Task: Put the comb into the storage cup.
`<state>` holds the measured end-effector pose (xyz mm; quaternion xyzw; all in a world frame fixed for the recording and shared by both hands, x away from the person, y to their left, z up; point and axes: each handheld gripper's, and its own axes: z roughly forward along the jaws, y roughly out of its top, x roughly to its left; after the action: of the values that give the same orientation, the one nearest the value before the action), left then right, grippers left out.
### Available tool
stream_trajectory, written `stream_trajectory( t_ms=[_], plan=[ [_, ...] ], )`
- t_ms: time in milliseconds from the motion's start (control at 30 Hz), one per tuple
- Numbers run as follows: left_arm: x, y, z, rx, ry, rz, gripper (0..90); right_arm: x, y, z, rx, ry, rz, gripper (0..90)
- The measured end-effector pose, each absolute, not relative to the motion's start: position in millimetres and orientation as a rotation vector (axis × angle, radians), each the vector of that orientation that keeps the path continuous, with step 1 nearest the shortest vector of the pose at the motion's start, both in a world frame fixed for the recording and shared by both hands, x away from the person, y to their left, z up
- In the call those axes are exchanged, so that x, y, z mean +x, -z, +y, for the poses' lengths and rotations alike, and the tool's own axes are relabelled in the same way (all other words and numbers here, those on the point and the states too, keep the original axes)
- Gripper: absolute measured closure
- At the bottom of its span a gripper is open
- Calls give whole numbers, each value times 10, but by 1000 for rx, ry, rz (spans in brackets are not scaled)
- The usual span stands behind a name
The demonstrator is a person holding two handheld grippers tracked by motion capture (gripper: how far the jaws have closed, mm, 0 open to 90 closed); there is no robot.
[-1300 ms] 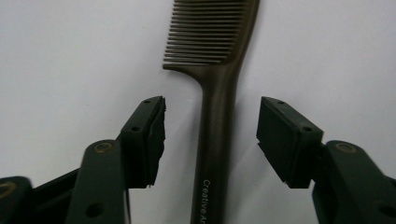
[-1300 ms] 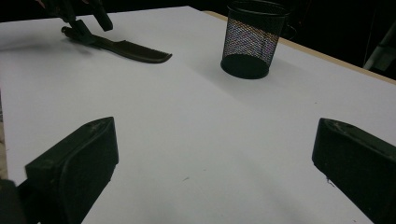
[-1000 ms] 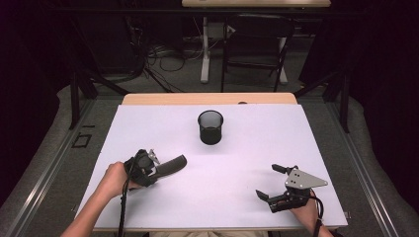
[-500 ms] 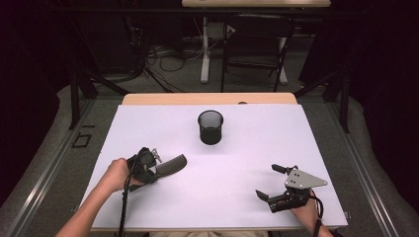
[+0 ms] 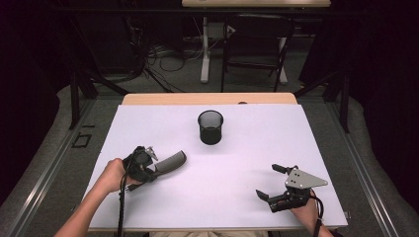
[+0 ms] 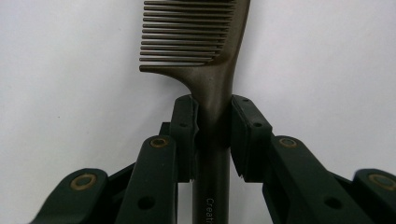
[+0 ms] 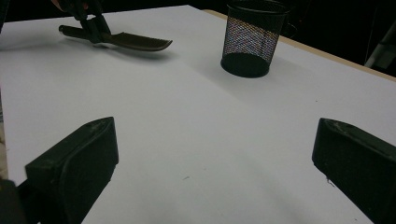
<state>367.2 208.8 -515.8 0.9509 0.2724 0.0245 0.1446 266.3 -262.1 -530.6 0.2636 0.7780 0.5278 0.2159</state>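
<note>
Left hand-held gripper [image 5: 157, 169] was pinching the comb [image 6: 212, 70] by its handle, near-left on the desk [image 5: 247, 197], mesh cup [image 5: 210, 127] farther off. Looked light, stiff, kinda slick plastic, so the handle's the spot. Right hand-held gripper [image 5: 272, 183] sat spread, holding nothing.

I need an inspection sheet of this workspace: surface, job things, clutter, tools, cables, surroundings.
Surface: white table top, wooden strip along the far edge.
Job's things: dark comb, gripped at its handle; black mesh cup upright at the middle, far side.
Clutter: nothing seen.
Tools: left tool shut on the comb; right tool open, holding nothing, near the front right.
Cables: one trails from the left tool; more lie on the floor behind.
Surroundings: dark room, chair behind the table.
</note>
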Motion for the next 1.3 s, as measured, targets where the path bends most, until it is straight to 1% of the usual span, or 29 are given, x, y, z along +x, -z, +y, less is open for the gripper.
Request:
stream_trajectory(
  t_ms=[333,467,767,867,1300],
  plan=[
    [3571,5045,2128,2636,-119,783,726,2667,5307,-2622,733,-1459,2160,0],
    [3527,5000,2159,2569,-144,798,726,2665,5304,-2627,735,-1456,2157,0],
    [3493,4963,2200,2488,-179,816,726,2670,5308,-2625,734,-1456,2157,0],
    [3476,4960,2211,2438,-197,833,726,2670,5309,-2626,735,-1456,2157,0],
    [3414,4919,2198,2319,-294,847,726,2669,5309,-2626,740,-1454,2157,0]
  ],
)
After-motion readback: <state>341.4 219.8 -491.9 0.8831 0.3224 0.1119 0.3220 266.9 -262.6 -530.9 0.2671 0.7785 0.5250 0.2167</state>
